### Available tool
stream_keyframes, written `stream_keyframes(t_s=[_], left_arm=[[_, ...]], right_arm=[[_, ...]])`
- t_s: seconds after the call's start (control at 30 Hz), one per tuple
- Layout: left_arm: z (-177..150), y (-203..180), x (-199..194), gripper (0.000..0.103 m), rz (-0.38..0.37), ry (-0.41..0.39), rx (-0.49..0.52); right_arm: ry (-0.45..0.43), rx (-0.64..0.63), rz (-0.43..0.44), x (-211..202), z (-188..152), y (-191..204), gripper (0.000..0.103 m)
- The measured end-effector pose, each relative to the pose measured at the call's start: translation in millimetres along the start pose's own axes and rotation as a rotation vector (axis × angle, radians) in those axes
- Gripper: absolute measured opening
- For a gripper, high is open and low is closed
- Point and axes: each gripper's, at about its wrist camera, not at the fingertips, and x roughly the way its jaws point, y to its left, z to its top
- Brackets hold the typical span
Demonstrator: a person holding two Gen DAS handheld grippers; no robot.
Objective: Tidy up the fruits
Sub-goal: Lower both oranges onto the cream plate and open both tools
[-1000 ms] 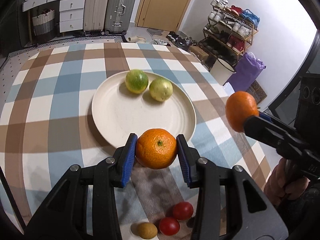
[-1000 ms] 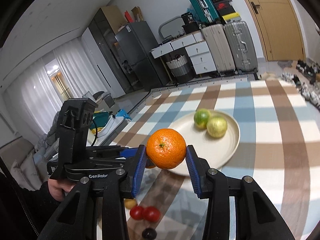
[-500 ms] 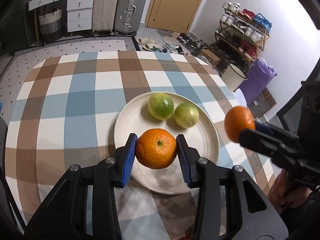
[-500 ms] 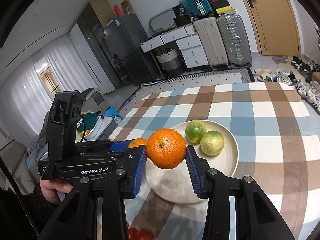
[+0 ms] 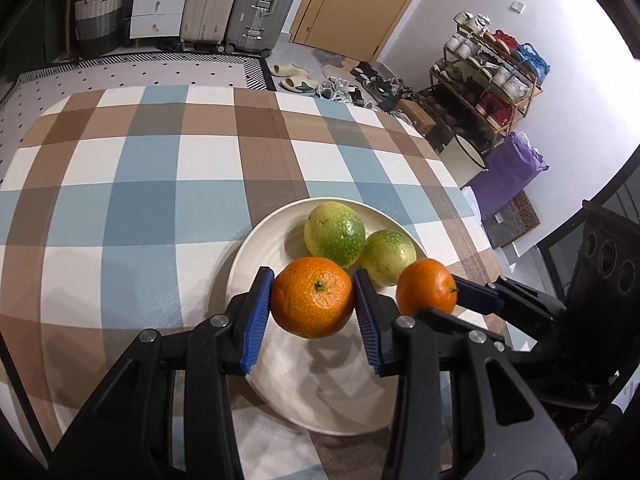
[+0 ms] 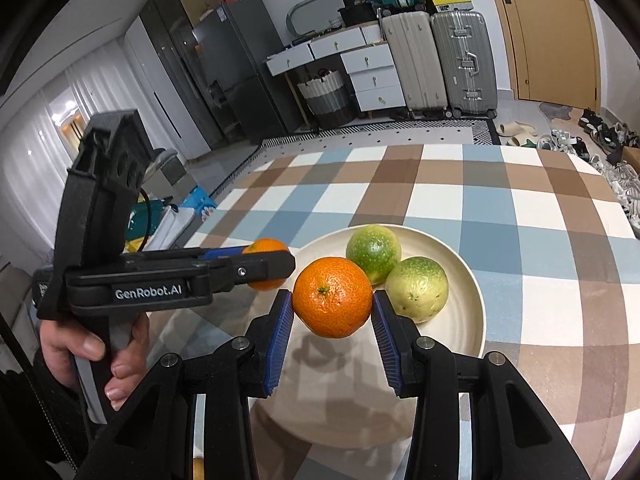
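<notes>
Two oranges hang above the plate (image 5: 256,248): the left orange (image 5: 313,303) clamped in the left gripper (image 5: 314,312), the right orange (image 6: 333,298) clamped in the right gripper (image 6: 333,320). Two green fruits (image 5: 335,234) lie touching at the plate's far side. The plate sits on a checked tablecloth (image 5: 140,184).

Left wrist view: looking forward and down along the fingers (image 5: 256,316), close above the plate (image 5: 256,248), toward door (image 5: 352,0) and shoe rack (image 5: 488,76). Right wrist view: same close downward aim from the plate's (image 6: 476,300) other side, toward suitcases (image 6: 464,60). Shared: plate, checked worktop (image 5: 140,200), suitcases, each other's gripper.
</notes>
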Motion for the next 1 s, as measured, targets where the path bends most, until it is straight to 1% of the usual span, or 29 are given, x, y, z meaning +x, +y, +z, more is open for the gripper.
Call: stream_keyframes(t_s=[0.13, 0.2, 0.3, 0.37, 0.43, 0.53, 0.57, 0.63, 0.7, 0.77, 0.83, 1.0], left_arm=[[3, 2, 10, 0.037, -0.01, 0.008, -0.007], [4, 2, 14, 0.037, -0.004, 0.005, -0.009], [5, 2, 18, 0.037, -0.013, -0.001, -0.011], [7, 2, 22, 0.037, -0.034, 0.001, -0.013], [7, 0, 24, 0.037, -0.021, 0.001, -0.002], [6, 3, 29, 0.037, -0.032, 0.019, -0.025], [6, 3, 30, 0.037, -0.024, 0.019, -0.025], [6, 2, 28, 0.037, -0.012, 0.014, -0.021], [7, 1, 24, 0.037, 0.002, 0.004, -0.015], [6, 2, 19, 0.037, 0.017, -0.004, -0.018], [5, 3, 14, 0.037, 0.016, -0.007, -0.027], [-2, -1, -6, 0.037, 0.043, -0.028, -0.021]], right_arm=[[0.015, -0.012, -0.009, 10, -1, -1, 0.041], [0.021, -0.021, -0.015, 14, -2, 0, 0.041], [0.031, -0.024, -0.015, 19, -3, -1, 0.041], [0.036, -0.02, -0.013, 21, -3, -2, 0.041], [0.044, -0.025, -0.013, 25, -4, -2, 0.041], [0.059, -0.044, -0.033, 32, -6, -1, 0.041], [0.061, -0.047, -0.04, 33, -6, -1, 0.041], [0.055, -0.05, -0.05, 34, -5, -1, 0.047], [0.039, -0.059, -0.065, 31, -5, 0, 0.056], [0.018, -0.066, -0.082, 26, -4, 1, 0.061], [-0.004, -0.055, -0.071, 18, -3, 1, 0.061], [-0.072, -0.032, -0.056, -11, -1, 0, 0.061]])
